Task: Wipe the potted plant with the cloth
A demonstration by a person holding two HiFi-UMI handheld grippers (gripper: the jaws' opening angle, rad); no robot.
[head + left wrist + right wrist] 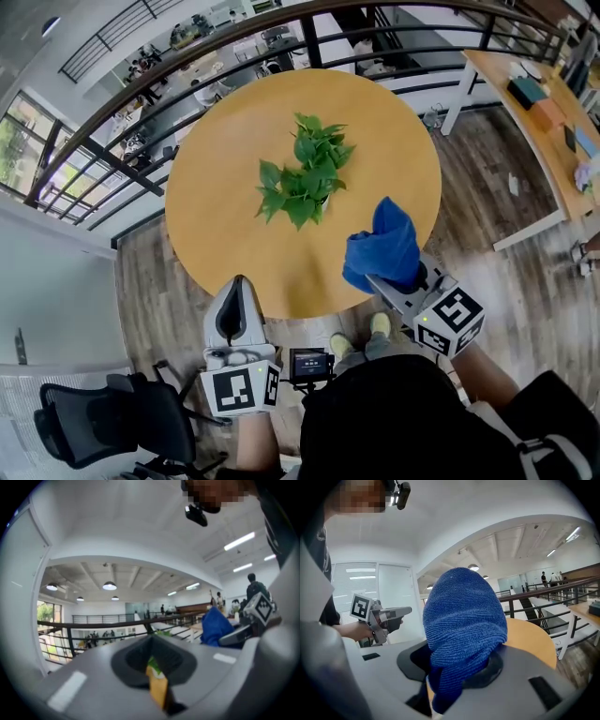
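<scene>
1. The plant [305, 173] stands near the middle of the round tabletop [225, 141], just above the centre of the head view. Its leaves spread from lower left to upper right and hide the pot from above.
2. The right gripper [392, 274], lower right of centre, has its fingers clamped on the blue cloth [382, 242]. The cloth bunches into a rounded wad beyond the fingertips, above the near edge of the tabletop.
3. The left gripper [237, 284], at lower left, has its fingers pressed together with nothing between them. It hovers at the near rim of the tabletop.
4. The plant lies up and to the left of the cloth, apart from it, with bare tabletop between. The wad points roughly toward the leaves and looks the nearer of the two tools.
5. In the left gripper view, a sliver of green shows through the slit between the fingers, so the plant sits roughly ahead of that gripper too.
6. Wiping seems not yet begun. The next move likely calls for carrying the cloth up-left onto the nearest leaves, gently, since they should bend easily.
</scene>
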